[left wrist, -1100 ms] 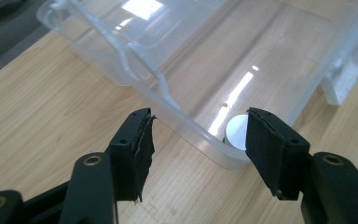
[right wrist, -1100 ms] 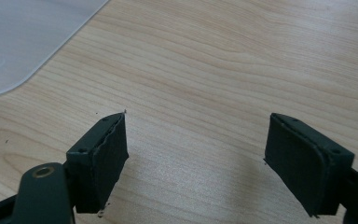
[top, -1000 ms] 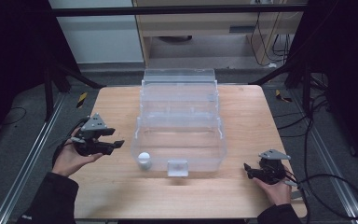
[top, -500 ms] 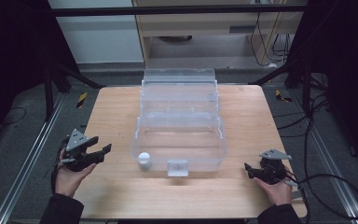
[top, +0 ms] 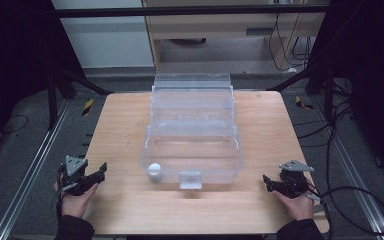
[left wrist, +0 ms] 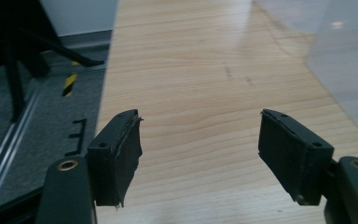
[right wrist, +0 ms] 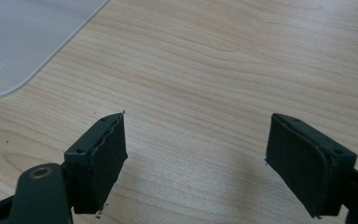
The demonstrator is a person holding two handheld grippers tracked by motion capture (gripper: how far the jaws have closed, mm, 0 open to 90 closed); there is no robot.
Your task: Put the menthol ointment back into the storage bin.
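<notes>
Clear plastic tiered bin is flanked on the pale wooden worktop by left gripper and right gripper, fingers spread wide, nothing held.

Clear bin at the table's middle, open lid towards the far edge, small ball, perhaps a cap, in its near-left corner, left gripper at the near-left edge, right gripper near the near-right corner.
</notes>
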